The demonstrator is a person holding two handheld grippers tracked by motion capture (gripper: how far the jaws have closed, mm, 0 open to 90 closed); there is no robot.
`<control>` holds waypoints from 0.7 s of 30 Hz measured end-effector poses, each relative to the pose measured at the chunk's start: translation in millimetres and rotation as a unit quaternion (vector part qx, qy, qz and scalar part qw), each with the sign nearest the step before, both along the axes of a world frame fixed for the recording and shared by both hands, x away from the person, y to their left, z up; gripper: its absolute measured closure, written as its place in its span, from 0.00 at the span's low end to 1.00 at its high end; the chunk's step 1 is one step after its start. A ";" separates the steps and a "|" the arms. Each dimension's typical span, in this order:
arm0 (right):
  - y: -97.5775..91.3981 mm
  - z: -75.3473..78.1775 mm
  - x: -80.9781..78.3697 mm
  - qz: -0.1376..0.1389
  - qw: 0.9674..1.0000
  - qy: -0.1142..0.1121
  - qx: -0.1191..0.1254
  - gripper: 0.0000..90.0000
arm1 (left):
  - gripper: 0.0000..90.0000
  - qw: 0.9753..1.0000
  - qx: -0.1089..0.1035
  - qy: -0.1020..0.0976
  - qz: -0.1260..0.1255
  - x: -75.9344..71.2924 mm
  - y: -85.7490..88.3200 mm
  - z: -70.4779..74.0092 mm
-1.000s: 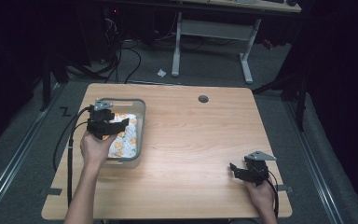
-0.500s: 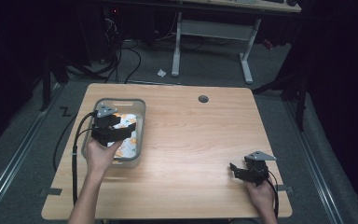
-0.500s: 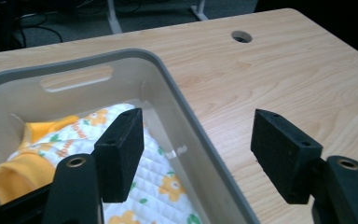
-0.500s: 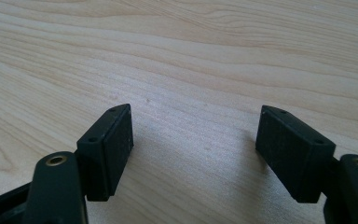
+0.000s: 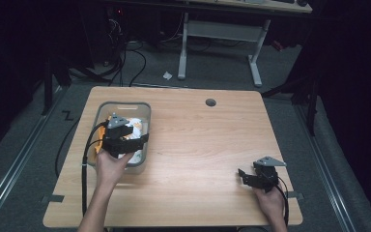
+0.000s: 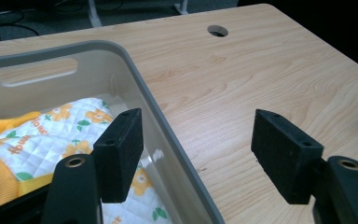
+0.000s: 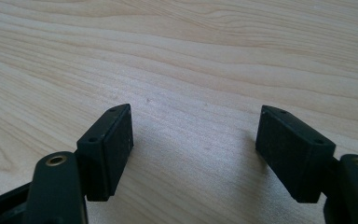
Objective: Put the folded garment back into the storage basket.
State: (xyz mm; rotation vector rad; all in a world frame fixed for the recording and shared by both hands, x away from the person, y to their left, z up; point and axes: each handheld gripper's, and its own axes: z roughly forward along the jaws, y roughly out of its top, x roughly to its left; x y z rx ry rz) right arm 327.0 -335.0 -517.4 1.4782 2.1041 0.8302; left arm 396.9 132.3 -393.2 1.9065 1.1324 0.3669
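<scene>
A grey plastic bin point(image 5: 125, 104) stands at the table's left. In it lies a white quilted cloth point(image 5: 136, 124) with orange flowers and yellow trim. My left gripper point(image 5: 134, 140) hovers over the bin's right side, open. In the left gripper view its jaws straddle the bin wall point(image 6: 168, 135): one pad hangs above the cloth point(image 6: 51, 135), the other above the bare table, and neither touches anything I can see. My right gripper point(image 5: 244, 175) rests low at the near right of the table. It is open, and in the right gripper view nothing but wood lies between its jaws point(image 7: 193, 126).
The wooden table point(image 5: 207, 145) has a round cable hole point(image 5: 210, 102) near its far edge. Cables trail from both grippers toward the near edge. Desk legs and floor cables lie beyond the far side.
My left hand has shifted across the bin toward its right wall and a little nearer to me. The right hand has stayed put.
</scene>
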 end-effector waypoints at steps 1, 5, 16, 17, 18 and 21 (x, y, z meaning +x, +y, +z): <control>0.0 0.0 0.0 0.000 1.000 0.000 0.000 0.31 | 0.38 1.000 0.000 0.000 -0.002 -0.8 -1.5 -0.4; 0.0 0.0 0.0 0.000 1.000 0.000 0.000 0.31 | 0.38 1.000 -0.001 0.000 -0.010 -3.5 -8.2 -2.4; 0.0 0.0 0.0 0.000 1.000 0.000 0.000 0.31 | 0.38 1.000 -0.002 0.002 -0.027 -8.9 -24.0 -8.2; 0.0 0.0 0.0 0.000 1.000 0.000 0.000 0.31 | 0.38 1.000 -0.003 0.004 -0.028 -9.2 -24.7 -8.7; 0.0 0.0 0.0 0.000 1.000 0.000 0.000 0.31 | 0.38 1.000 -0.006 0.004 -0.028 -9.5 -25.6 -9.4; 0.0 0.0 0.0 0.000 1.000 0.000 0.000 0.31 | 0.38 0.999 -0.005 0.007 -0.033 -9.9 -27.6 -10.2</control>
